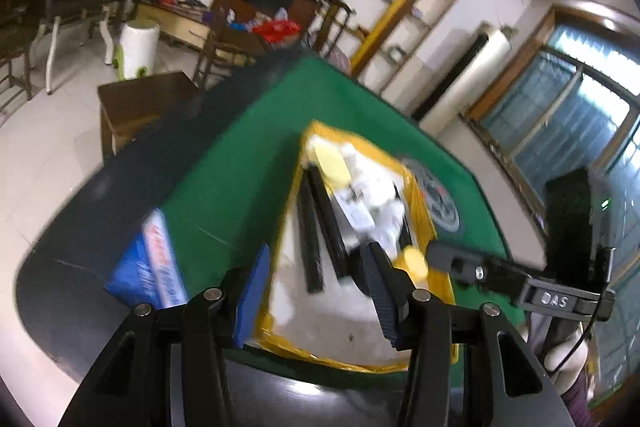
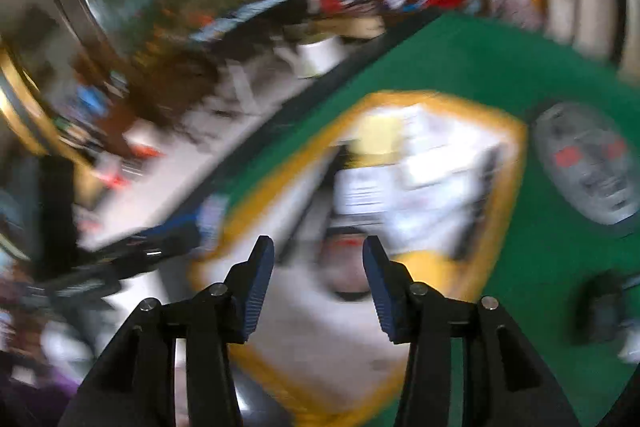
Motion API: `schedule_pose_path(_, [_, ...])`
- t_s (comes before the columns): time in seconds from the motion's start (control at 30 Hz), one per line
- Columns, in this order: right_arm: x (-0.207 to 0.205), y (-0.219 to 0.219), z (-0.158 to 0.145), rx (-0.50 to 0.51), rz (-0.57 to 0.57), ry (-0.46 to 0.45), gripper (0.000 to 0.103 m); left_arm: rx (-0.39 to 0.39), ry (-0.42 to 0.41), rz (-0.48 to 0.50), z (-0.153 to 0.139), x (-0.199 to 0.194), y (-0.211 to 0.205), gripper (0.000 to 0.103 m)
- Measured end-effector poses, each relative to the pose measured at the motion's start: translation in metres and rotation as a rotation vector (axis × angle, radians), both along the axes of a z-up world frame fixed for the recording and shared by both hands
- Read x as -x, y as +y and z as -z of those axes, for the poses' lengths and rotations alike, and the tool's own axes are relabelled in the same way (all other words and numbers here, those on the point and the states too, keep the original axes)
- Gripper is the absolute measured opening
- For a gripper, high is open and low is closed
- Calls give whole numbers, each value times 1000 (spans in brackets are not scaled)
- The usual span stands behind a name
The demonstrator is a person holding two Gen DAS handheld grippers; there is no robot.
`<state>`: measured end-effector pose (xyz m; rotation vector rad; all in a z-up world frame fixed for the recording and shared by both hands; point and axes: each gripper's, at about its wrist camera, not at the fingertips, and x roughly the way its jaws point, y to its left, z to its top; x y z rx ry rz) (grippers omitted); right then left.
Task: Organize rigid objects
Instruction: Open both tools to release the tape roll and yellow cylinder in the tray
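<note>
A yellow-rimmed tray (image 1: 420, 211) with a white floor lies on the green mat (image 1: 224, 163). It holds two black bars (image 1: 316, 227), pale yellow pieces (image 1: 332, 163) and white packets (image 1: 372, 199). My left gripper (image 1: 318, 287) hovers open over the tray's near end with nothing between its fingers. My right gripper (image 1: 436, 255) reaches in from the right, beside a yellow piece (image 1: 414, 263). In the blurred right wrist view, the right gripper (image 2: 320, 283) stands open above the tray (image 2: 516, 163). A round whitish object (image 2: 346, 267) lies below the gap, untouched by the pads.
A blue packet (image 1: 148, 263) lies on the mat left of the tray, also the blue packet (image 2: 208, 223) in the right wrist view. A grey round emblem (image 2: 592, 163) marks the mat and a dark object (image 2: 600, 307) sits at the right. Chairs and cluttered tables stand beyond the table edge.
</note>
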<state>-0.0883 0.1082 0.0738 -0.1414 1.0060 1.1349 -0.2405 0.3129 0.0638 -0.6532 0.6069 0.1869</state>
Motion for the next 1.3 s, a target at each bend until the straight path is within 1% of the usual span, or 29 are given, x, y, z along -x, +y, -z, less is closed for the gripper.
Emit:
schedule_pose_path(0.03, [-1,6,3,-36,-25,78,45,-6,-10,-25,-3,6,6,52])
schedule_pose_path(0.07, [0,12,7,-55,-46,131,46,-9,-14,-41,-5,8,8,52])
schedule_pose_path(0.13, [4,25,14,-64,-73,189,46,-9,-18,-64,-6,14,15,52])
schedule_pose_path(0.17, [5,34,20,-48,-77,199,46,-5,-17,-73,-5,16,17,52])
schedule_pose_path(0.23, [5,44,28,-17,-74,196,46,-1,-12,-77,-3,17,19,52])
schedule_pose_path(0.37, [-4,53,45,43,-48,236,46,2,-2,-62,2,13,19,52])
schedule_pose_path(0.43, [-9,52,50,65,-20,221,45,0,0,-51,2,10,17,52])
schedule_pose_path(0.53, [-14,49,53,96,39,173,45,-6,6,-37,2,8,13,52])
schedule_pose_path(0.57, [-15,48,53,97,53,161,45,-8,7,-31,1,7,12,52])
schedule_pose_path(0.6, [-16,47,52,87,49,171,45,-10,8,-27,1,6,10,52])
schedule_pose_path(0.63, [-16,46,52,73,42,183,45,-15,11,-23,0,5,8,56])
schedule_pose_path(0.7, [-15,38,45,22,36,189,45,-29,15,-12,-3,5,1,58])
schedule_pose_path(0.83, [-17,5,19,-32,69,107,45,-64,18,29,-9,-2,-16,58])
schedule_pose_path(0.93, [-22,-28,7,-65,122,63,46,-99,33,62,-14,-10,-33,59])
schedule_pose_path(1.0, [-29,-58,2,-84,175,28,46,-130,56,73,-16,-16,-46,62])
schedule_pose_path(1.1, [-44,-111,-4,-125,275,-23,46,-186,78,83,-21,-24,-65,63])
schedule_pose_path(1.13, [-51,-134,-6,-142,321,-37,48,-212,85,94,-24,-27,-75,63])
schedule_pose_path(1.17, [-60,-148,-7,-148,351,-45,51,-226,89,106,-26,-30,-82,63])
schedule_pose_path(1.23, [-73,-183,-8,-160,451,-73,55,-240,96,141,-29,-36,-97,64])
schedule_pose_path(1.3, [-89,-223,-7,-180,556,-90,55,-252,103,190,-31,-46,-116,67])
